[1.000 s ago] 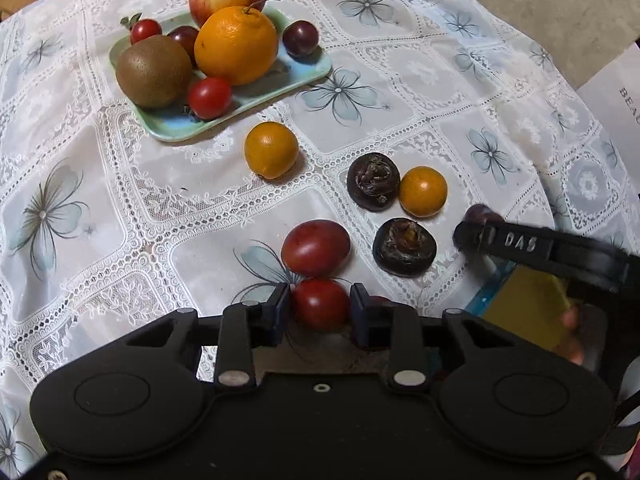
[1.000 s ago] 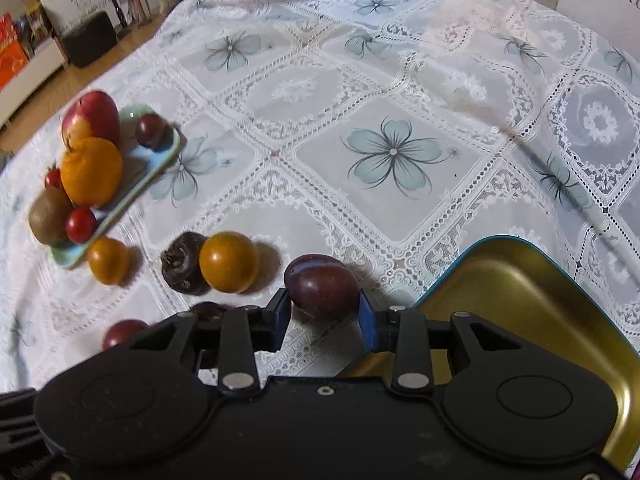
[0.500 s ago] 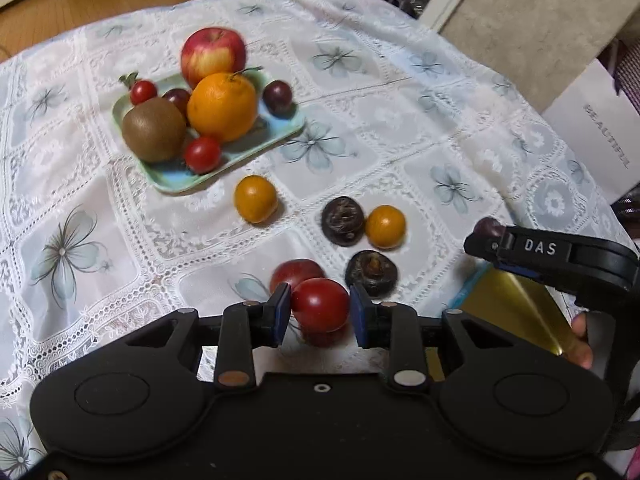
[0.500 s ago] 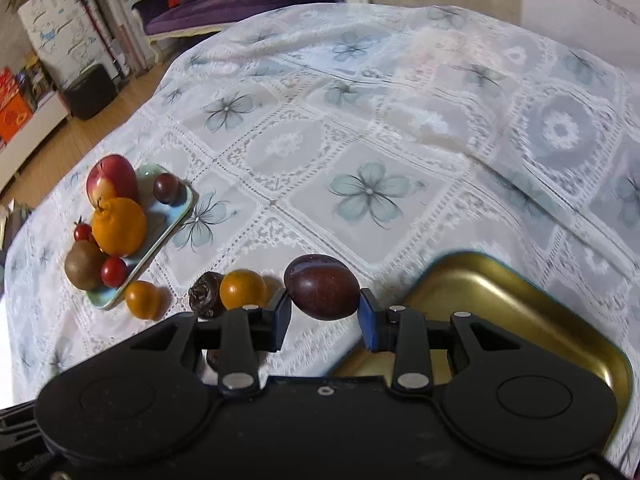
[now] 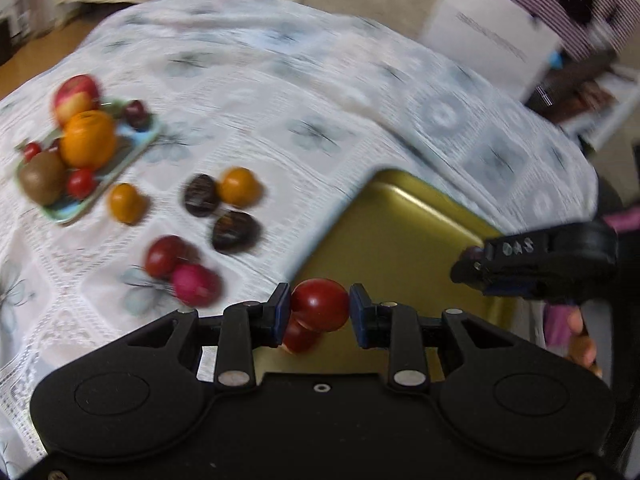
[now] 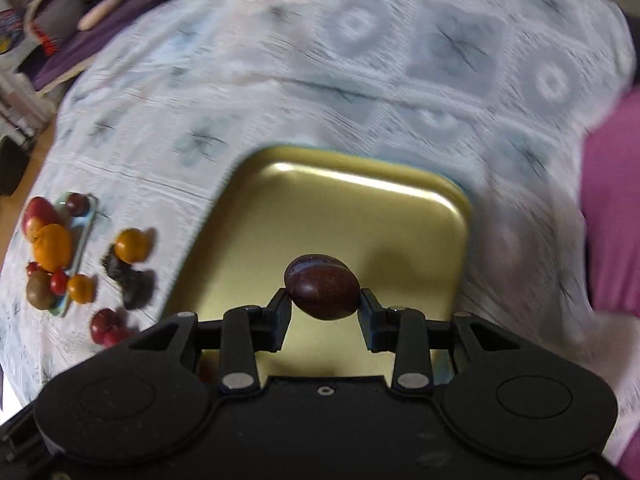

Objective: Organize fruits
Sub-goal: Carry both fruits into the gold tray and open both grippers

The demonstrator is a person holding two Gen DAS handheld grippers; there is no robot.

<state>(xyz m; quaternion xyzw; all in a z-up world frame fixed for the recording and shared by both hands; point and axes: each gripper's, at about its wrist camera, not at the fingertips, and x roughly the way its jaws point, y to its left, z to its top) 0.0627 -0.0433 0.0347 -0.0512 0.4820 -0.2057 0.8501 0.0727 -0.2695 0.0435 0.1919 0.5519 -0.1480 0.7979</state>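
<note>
Here, I hold one fruit in each of my two grippers above a gold tray (image 6: 400,216) that lies on a white lace tablecloth (image 5: 248,64). My left gripper (image 5: 320,311) is clamped on a small red tomato (image 5: 320,309), glossy and round, pinched at its sides between the blue-padded fingers. It hangs over the near left corner of the tray, where its red reflection shows on the metal just below it. My right gripper (image 6: 323,304) is clamped on a dark plum (image 6: 322,297), an oval fruit of deep purple-brown with a faint crease, held across its length over the middle of the tray. I judge both fruits are carried here to be set down in the tray, which holds no fruit that I can see. Well to the left, a pale green plate (image 5: 132,154) carries an apple, an orange, a kiwi and small red and dark fruits. Between plate and tray, loose fruits lie on the cloth: two orange ones, two dark wrinkled ones, two red ones. The pictures are blurred.
</note>
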